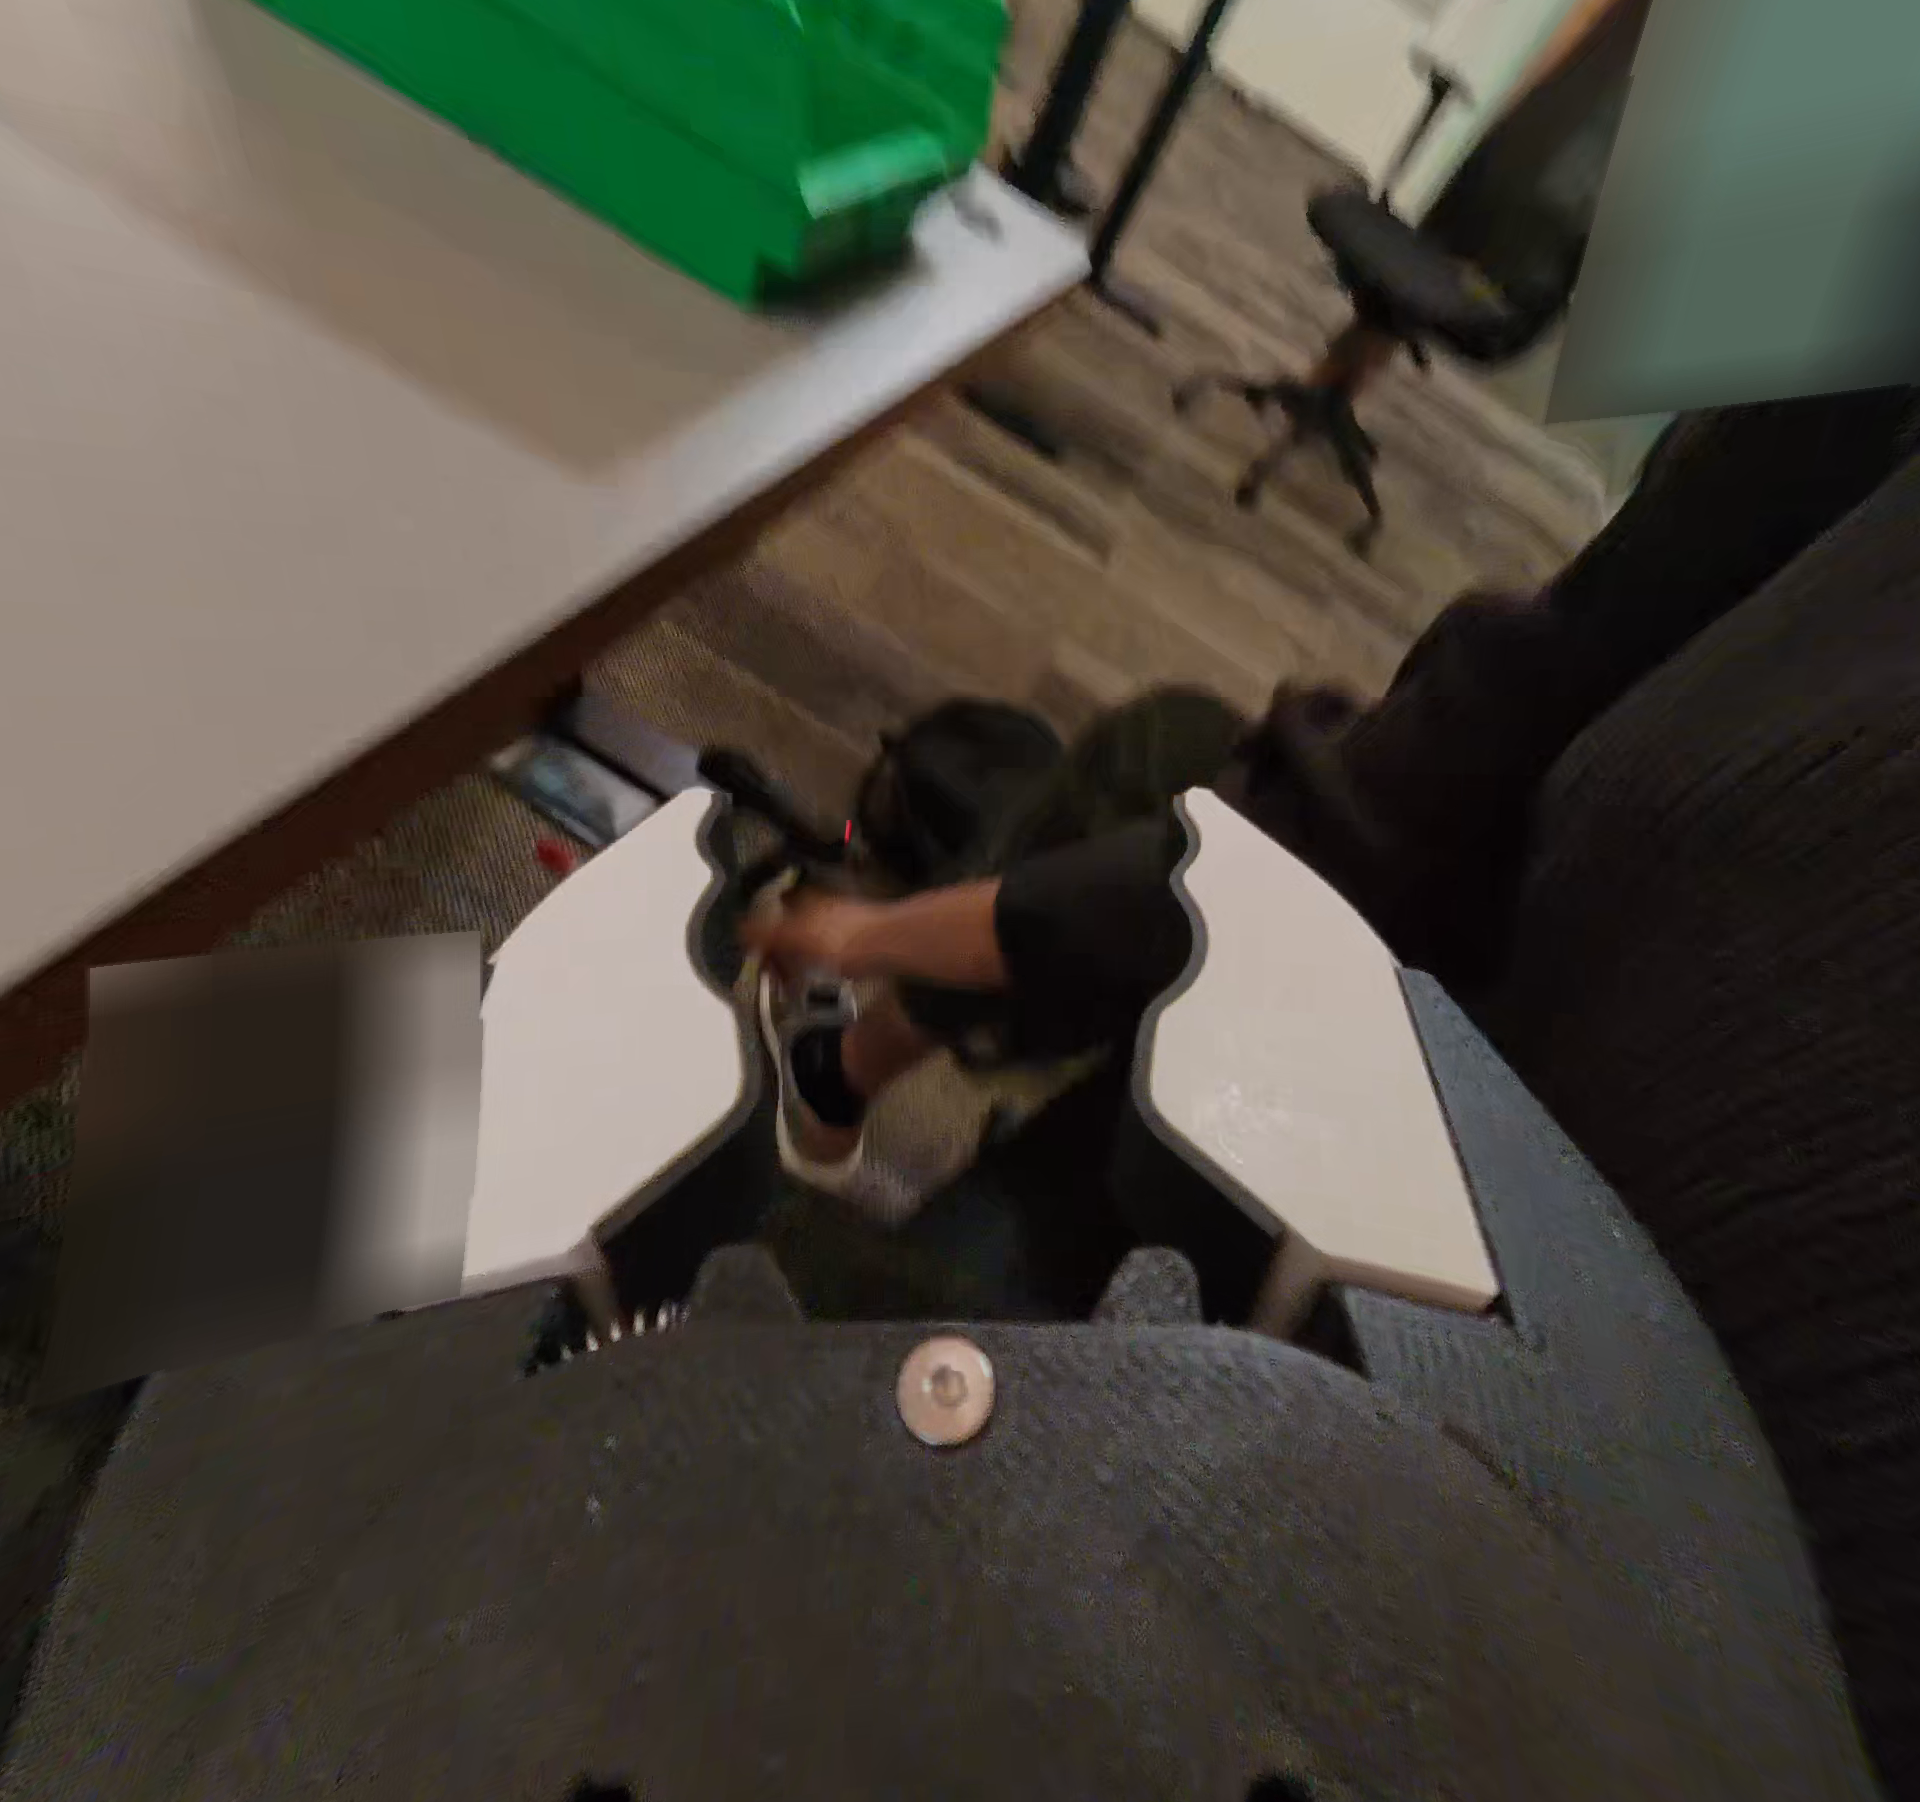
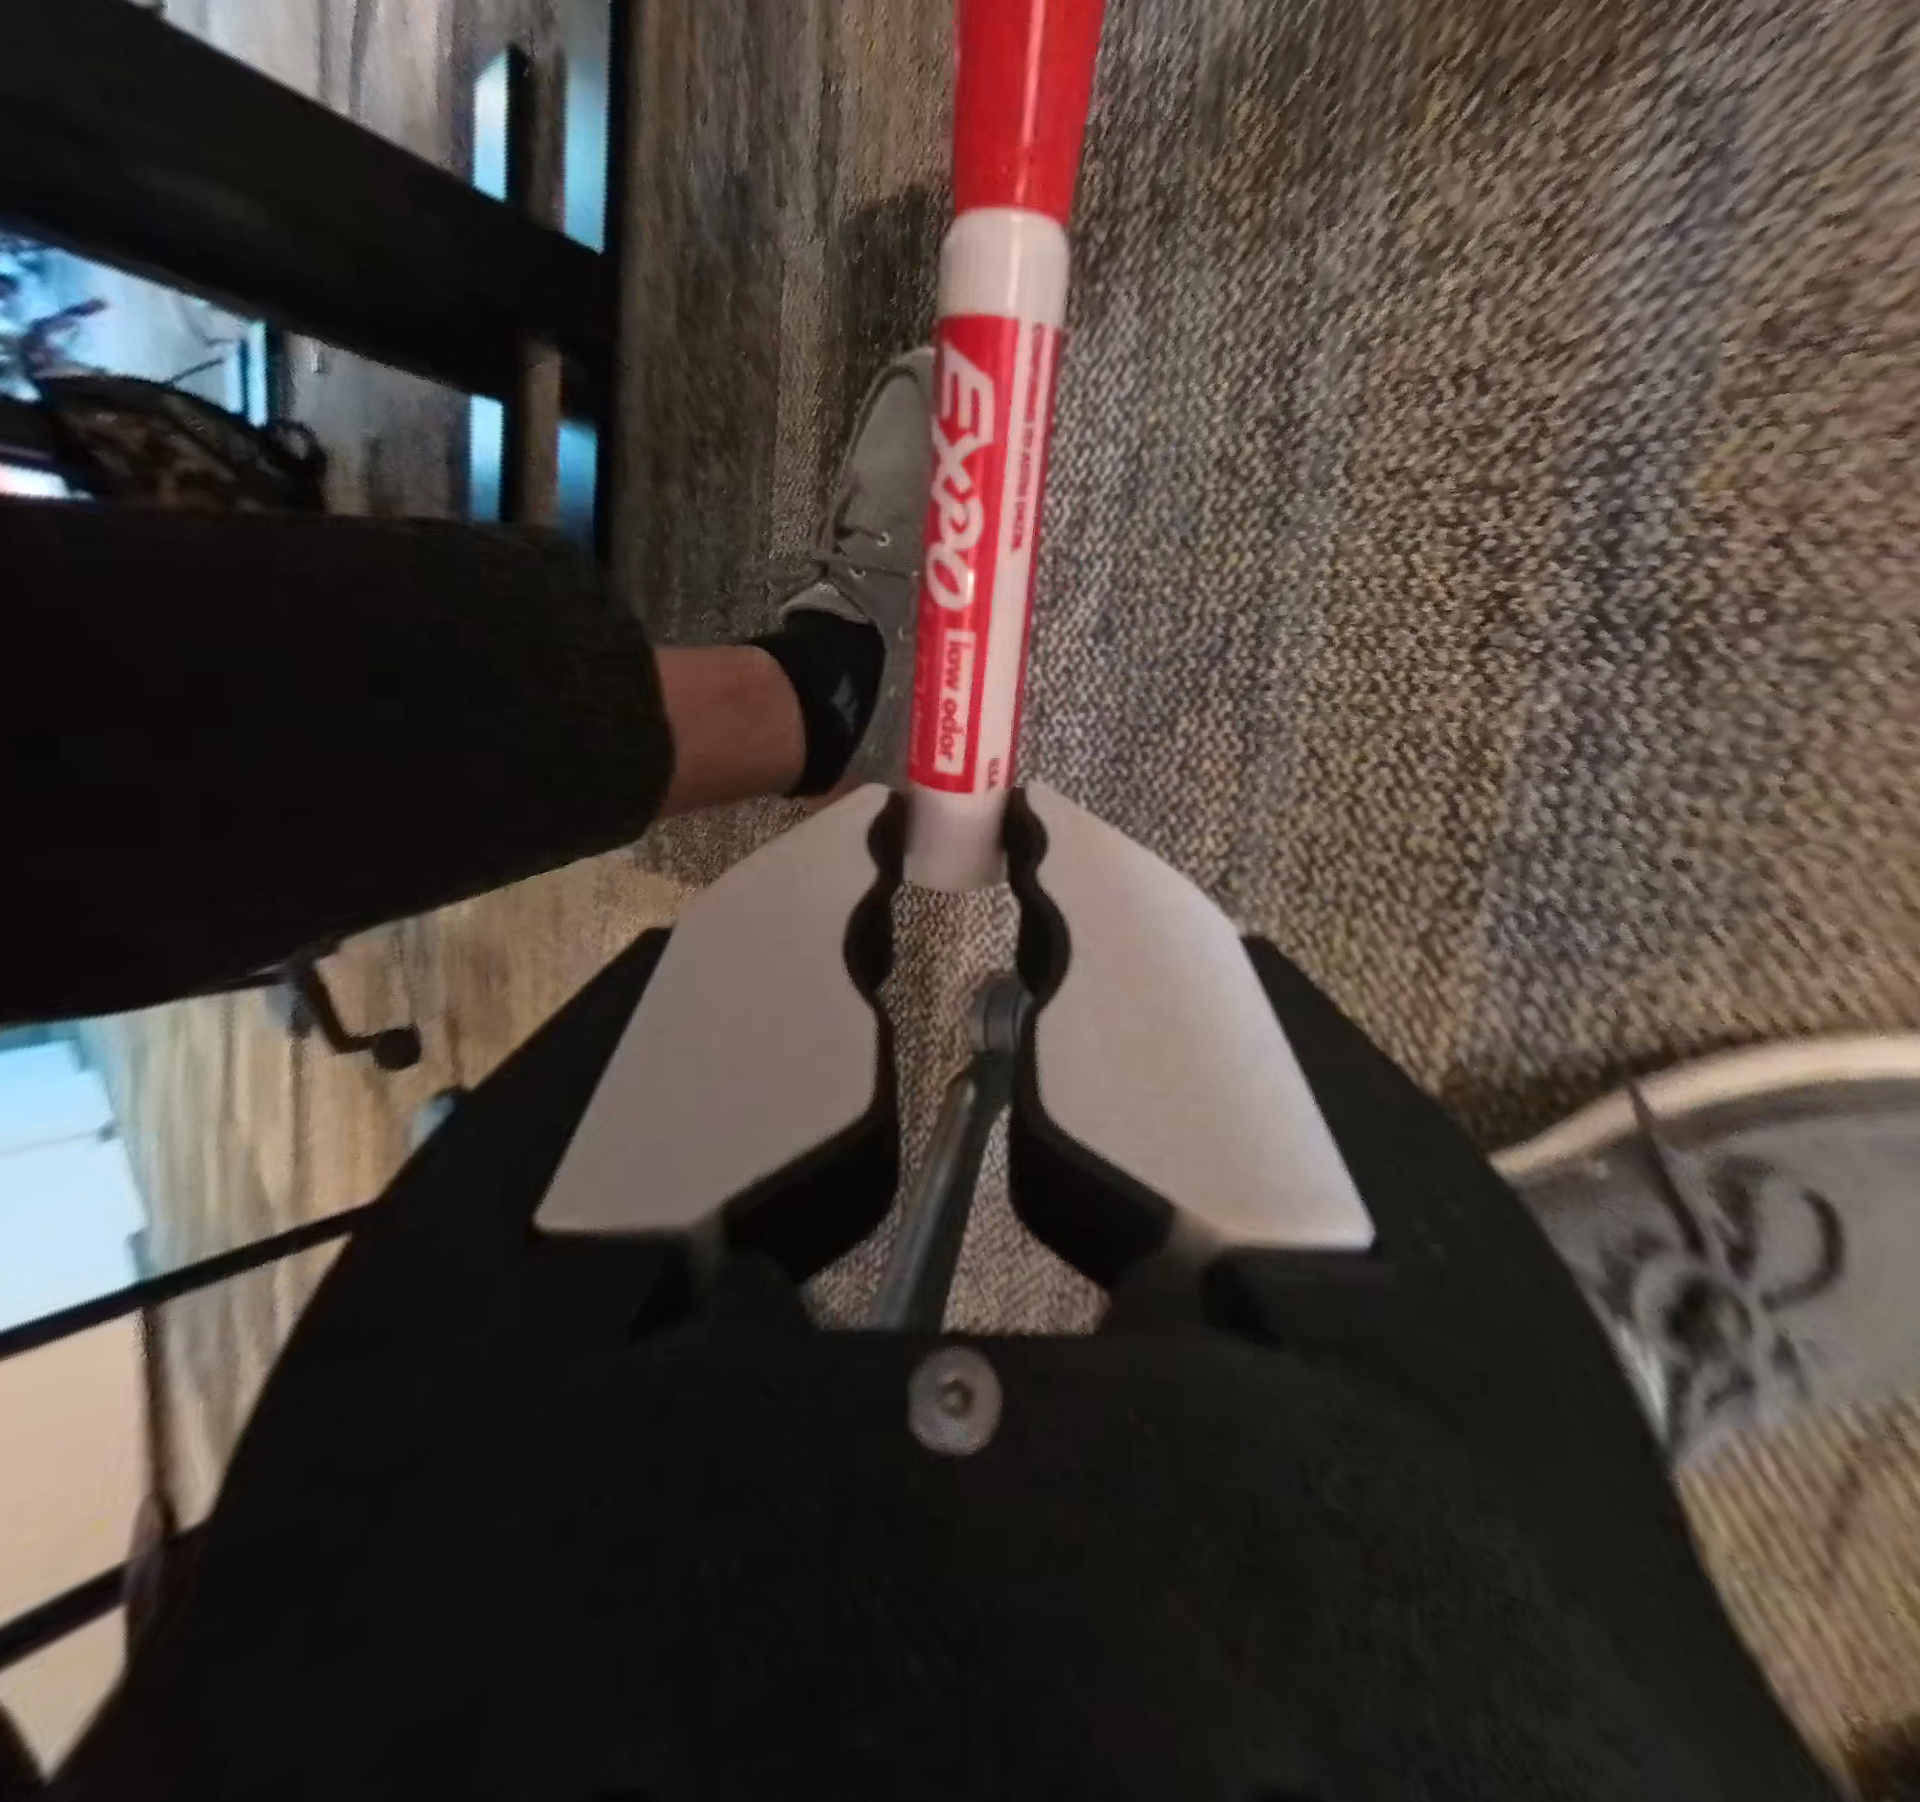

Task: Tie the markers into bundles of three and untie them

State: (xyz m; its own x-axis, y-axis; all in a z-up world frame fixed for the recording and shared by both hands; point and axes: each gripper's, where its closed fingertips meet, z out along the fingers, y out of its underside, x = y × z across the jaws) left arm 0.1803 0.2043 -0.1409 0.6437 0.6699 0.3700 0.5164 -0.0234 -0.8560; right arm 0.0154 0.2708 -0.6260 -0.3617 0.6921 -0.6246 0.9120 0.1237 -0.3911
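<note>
Two hand-held grippers are up off the tabletop, both aimed down toward the carpet. The right hand-held gripper [image 2: 956, 843] is pinching a red marker [image 2: 992, 464] by its white tail end, right at the fingertips; the marker sticks straight out away from it with its red cap [image 2: 1023, 74] at the far end, hanging over the speckled carpet [image 2: 1455, 505]. Behind the marker, a grey shoe [image 2: 883, 505] with a black sock stands on the carpet, and a second shoe [image 2: 1714, 1264] shows at the near right. The left hand-held gripper [image 1: 945, 807] is spread wide with nothing between its white fingers [image 1: 613, 1025]. Off to its far left a green bin [image 1: 623, 59] sits near the corner of the pale tabletop [image 1: 260, 422]. A black stool [image 1: 1382, 298] stands farther off on the floor.
</note>
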